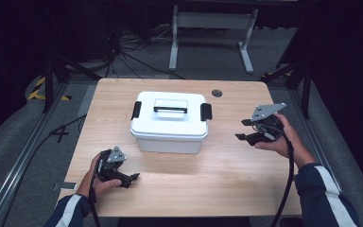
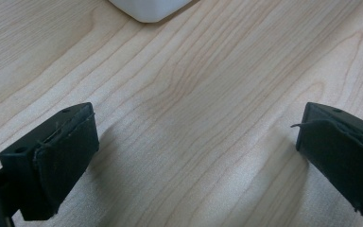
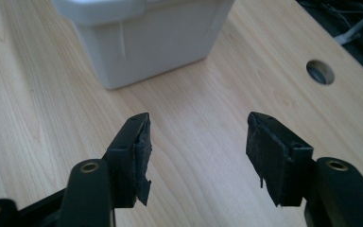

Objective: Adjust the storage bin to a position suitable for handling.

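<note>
My left gripper (image 2: 196, 156) sees just 1 corner of the white storage box (image 1: 169, 123); its 2 black latches (image 1: 206, 111) look closed. My right gripper (image 3: 196, 151) and left both stand apart.

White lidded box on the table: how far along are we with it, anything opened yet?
Nothing looks done: the white plastic storage box sits shut, lid on, both black side latches down. Nothing is in hand: the left gripper is open over bare wooden table, and the right gripper is open, apart from the box. Any work on the box remains.
</note>
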A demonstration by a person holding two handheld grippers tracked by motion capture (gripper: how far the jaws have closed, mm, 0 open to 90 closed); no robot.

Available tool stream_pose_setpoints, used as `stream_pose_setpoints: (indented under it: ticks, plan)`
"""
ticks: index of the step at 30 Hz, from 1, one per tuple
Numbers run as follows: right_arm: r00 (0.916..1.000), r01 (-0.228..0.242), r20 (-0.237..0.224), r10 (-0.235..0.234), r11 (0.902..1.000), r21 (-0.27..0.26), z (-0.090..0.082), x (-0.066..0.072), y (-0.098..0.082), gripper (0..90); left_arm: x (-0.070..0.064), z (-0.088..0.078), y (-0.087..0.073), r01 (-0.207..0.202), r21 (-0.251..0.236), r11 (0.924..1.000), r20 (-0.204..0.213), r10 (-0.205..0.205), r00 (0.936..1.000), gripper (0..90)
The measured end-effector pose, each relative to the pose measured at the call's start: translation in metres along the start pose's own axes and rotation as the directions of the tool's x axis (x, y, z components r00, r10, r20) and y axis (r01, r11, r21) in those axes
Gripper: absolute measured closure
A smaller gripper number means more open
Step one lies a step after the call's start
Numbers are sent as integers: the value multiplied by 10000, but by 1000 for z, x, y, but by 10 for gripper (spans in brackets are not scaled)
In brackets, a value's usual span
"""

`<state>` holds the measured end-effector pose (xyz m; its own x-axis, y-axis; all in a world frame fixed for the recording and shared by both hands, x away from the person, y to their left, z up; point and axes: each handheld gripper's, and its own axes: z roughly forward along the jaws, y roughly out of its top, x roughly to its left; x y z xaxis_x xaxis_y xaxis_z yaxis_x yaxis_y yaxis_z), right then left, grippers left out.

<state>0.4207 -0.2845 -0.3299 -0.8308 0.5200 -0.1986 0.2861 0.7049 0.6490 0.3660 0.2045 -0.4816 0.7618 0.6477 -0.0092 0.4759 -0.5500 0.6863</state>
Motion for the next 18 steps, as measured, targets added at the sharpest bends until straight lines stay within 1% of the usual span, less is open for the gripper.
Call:
stream_pose_setpoints:
  ticks: [2, 4, 10, 12, 14, 15, 16, 18]
  plan:
    - [9998, 175, -19, -175, 9998, 2, -1, 1, 11, 418, 0, 0, 0, -4, -3, 10000, 1, 4, 10000, 4]
    - [9989, 459, -30, -458, 9989, 44, -1, 2, 25, 418, 0, 0, 0, 2, -3, 10000, 0, -2, 10000, 4]
    - [9927, 1204, -92, -1204, 9927, 68, 0, 7, 60, 436, 0, 0, 0, 1, -2, 10000, 1, -1, 10000, 4]
    - [9912, 1314, -142, -1313, 9913, 42, 0, 8, 71, 442, 0, 0, 0, 1, 0, 10000, 0, -1, 10000, 4]
    - [9873, 1579, -199, -1578, 9875, 37, 0, 11, 85, 450, 0, 0, 0, -1, 0, 10000, 1, 1, 10000, 4]
    - [9873, 1579, -199, -1578, 9875, 37, 0, 11, 85, 450, 0, 0, 0, -1, 0, 10000, 1, 1, 10000, 4]
    - [9840, 1762, -281, -1760, 9843, 53, 1, 12, 90, 452, 0, 0, 0, -1, 0, 10000, 2, 1, 10000, 4]
    - [9802, 1951, -363, -1947, 9807, 95, 5, 15, 104, 457, 0, 0, 0, 3, 2, 10000, 4, -3, 10000, 4]
